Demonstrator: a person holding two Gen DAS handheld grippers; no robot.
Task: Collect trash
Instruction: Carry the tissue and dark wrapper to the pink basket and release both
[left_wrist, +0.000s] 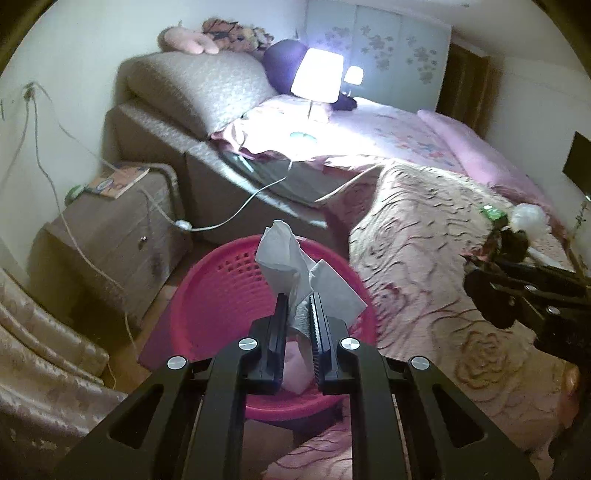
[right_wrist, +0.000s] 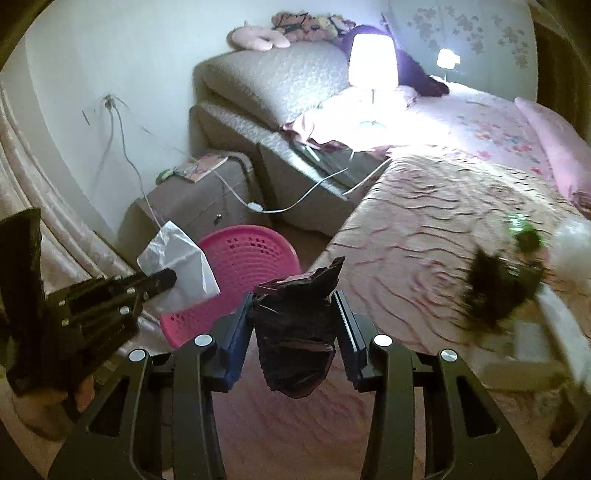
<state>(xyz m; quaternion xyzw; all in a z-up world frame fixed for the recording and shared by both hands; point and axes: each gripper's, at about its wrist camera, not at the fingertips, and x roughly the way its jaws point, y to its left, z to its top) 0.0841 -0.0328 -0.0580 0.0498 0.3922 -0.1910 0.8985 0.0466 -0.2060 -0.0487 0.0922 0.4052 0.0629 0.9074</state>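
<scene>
Carrying step: left gripper (left_wrist: 298, 314) clamped on white tissue (left_wrist: 291, 266), right gripper (right_wrist: 295, 314) pinching dark wrapper (right_wrist: 295, 332); next, release both over the near pink basket (left_wrist: 221, 295).

Your left gripper (left_wrist: 298, 314) has its jaws clamped on a crumpled white tissue (left_wrist: 291, 262), which sticks up past the tips, directly above the pink plastic basket (left_wrist: 221, 306) standing on the floor beside the bed (left_wrist: 424, 258). At the right edge, your right gripper (left_wrist: 491, 299) reaches in over the rose-patterned bedspread (left_wrist: 436, 229), blurred. Further back, a lit lamp (left_wrist: 317, 75) glows on the bed, and a white cable (left_wrist: 236, 214) trails down toward the bedside cabinet (left_wrist: 122, 221).
</scene>
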